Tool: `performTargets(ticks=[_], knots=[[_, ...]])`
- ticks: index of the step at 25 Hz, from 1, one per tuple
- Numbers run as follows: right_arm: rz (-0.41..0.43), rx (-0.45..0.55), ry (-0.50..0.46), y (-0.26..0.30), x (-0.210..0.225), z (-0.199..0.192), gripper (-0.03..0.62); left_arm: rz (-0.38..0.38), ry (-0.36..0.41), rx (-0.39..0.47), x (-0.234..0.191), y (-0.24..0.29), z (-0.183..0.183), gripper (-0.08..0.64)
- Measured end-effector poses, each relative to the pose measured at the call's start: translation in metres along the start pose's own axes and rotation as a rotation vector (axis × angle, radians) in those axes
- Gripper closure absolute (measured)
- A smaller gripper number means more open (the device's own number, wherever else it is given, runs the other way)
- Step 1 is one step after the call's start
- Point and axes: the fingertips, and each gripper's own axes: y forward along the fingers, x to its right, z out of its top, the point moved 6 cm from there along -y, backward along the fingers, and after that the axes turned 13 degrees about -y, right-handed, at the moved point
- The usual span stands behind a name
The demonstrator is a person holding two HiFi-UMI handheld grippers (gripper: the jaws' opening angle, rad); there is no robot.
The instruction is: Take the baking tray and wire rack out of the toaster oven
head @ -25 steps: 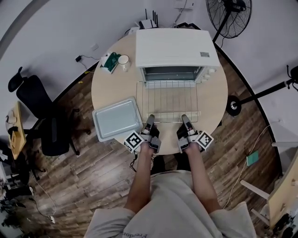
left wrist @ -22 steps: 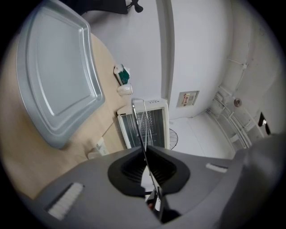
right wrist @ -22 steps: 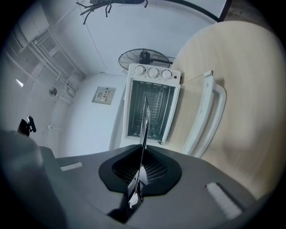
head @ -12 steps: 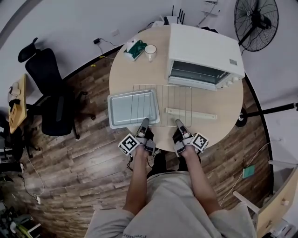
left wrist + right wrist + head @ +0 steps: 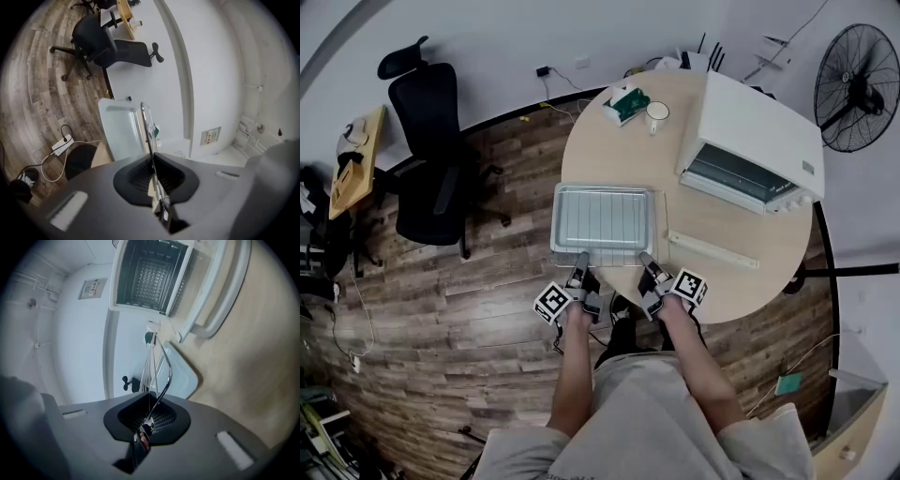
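Wire rack [image 5: 606,227], faint over the baking tray [image 5: 555,223], is clamped by left gripper [image 5: 581,260] and right gripper [image 5: 644,260].

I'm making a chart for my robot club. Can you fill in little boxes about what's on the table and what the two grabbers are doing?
table: round, wooden
oven: white, door open
tray: on table, beside oven
rack: over the tray, held at its near edge
left gripper: shut on rack
right gripper: shut on rack
mug: far side of table
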Motion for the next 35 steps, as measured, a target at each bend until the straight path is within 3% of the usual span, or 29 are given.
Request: performTargets(ticks=[12,19,24,35], knots=[[-0.057,-0.183,0.003,0.029,0.009,-0.046,0.589,0.043,-0.071,0.093,-0.033,-0.035,0.035,0.506],[-0.089,-0.298,0.019,0.035,0.021,-0.054,0.584,0.074,-0.059,0.101,-0.040,-0.035,0.039,0.506],[-0.101,-0.388,0.060,0.029,0.028,-0.060,0.544,0.066,-0.084,0.142,-0.044,-0.031,0.045,0.506],[-0.009,-0.421,0.053,-0.010,0.017,-0.075,0.515,0.094,-0.089,0.140,-0.051,0.001,0.063,0.506]])
